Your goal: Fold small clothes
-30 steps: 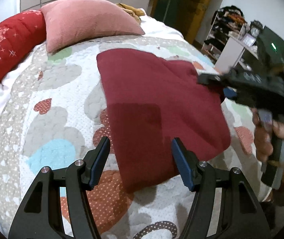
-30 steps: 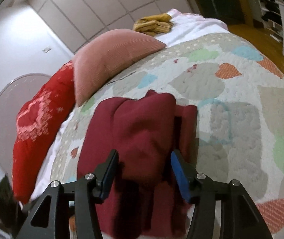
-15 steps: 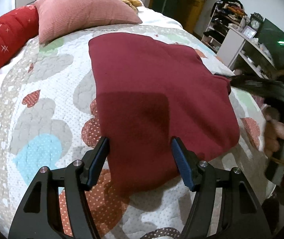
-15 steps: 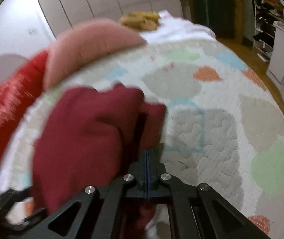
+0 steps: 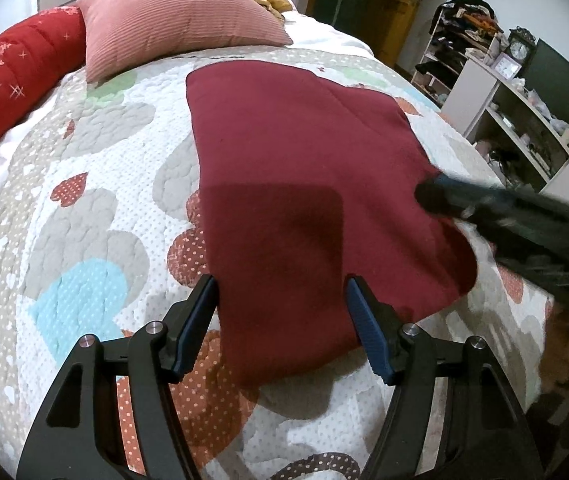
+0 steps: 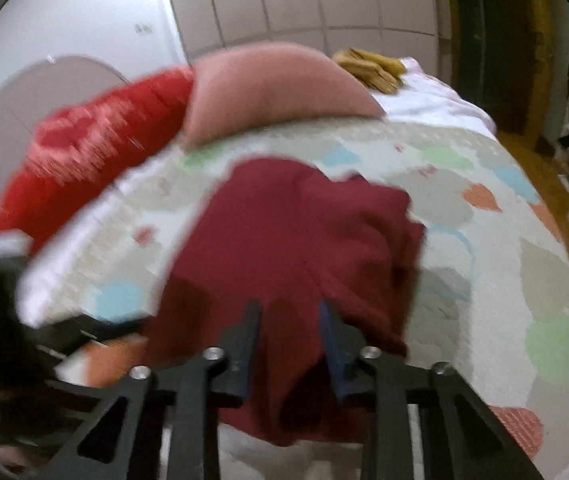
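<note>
Both claws parted, left claw at maroon garment edge

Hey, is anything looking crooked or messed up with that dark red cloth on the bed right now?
Nothing looks damaged or spilled. The dark red garment lies mostly flat on the quilt, but its edge toward the right gripper looks bunched and doubled rather than smooth. The right wrist view is blurred, so finer creases cannot be judged.

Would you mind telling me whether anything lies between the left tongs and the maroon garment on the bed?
Nothing visible does: the left tongs stand open directly over the near edge of the maroon garment, with only quilt around it.
</note>
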Motion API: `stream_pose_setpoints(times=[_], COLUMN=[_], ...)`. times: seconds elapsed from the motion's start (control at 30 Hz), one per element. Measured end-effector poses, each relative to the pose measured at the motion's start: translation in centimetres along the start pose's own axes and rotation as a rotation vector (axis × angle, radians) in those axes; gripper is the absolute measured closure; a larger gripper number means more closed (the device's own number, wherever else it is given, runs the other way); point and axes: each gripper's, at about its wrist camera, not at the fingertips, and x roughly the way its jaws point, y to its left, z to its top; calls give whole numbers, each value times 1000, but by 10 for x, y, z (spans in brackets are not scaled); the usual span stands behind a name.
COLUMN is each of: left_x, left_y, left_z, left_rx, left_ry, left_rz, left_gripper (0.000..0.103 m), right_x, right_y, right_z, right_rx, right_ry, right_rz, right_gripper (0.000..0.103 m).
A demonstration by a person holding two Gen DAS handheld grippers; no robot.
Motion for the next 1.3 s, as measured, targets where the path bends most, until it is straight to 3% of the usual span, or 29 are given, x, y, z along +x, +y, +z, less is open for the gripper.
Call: stream_pose_setpoints(times=[0.03,0.1,0.33,0.57,0.63,0.77,0.9,1.1,1.3], left_x=[1,1,-5,-13,-17,-19,-6,17,24], left_y=[0,-1,4,5,9,23,41,62,51], left_z=[-1,-2,-1,0,2,11,19,24,26], left_rx=[2,4,-26,-30,-58,-118,-188,-301,-245], left_ry=[1,7,5,-5,-17,-35,-9,22,27], left_rz=[2,7,3,7,-9,-32,-99,-242,-255], left_gripper=[36,36,36,36,36,35,35,26,24], right_x=[11,26,4,-32,-29,-10,22,8,-5], right_y=[-7,-19,-22,-15,-19,-28,-35,-48,-51], right_z=[-7,-18,-20,-10,-6,-1,-4,-8,-11], right_rx=[22,72,145,166,182,212,210,235,243], right_ry=[29,69,38,-60,-64,-50,41,-37,-101], right_rz=[-11,19,72,74,72,60,59,138,169], right_gripper=[93,95,91,86,78,73,71,64,60])
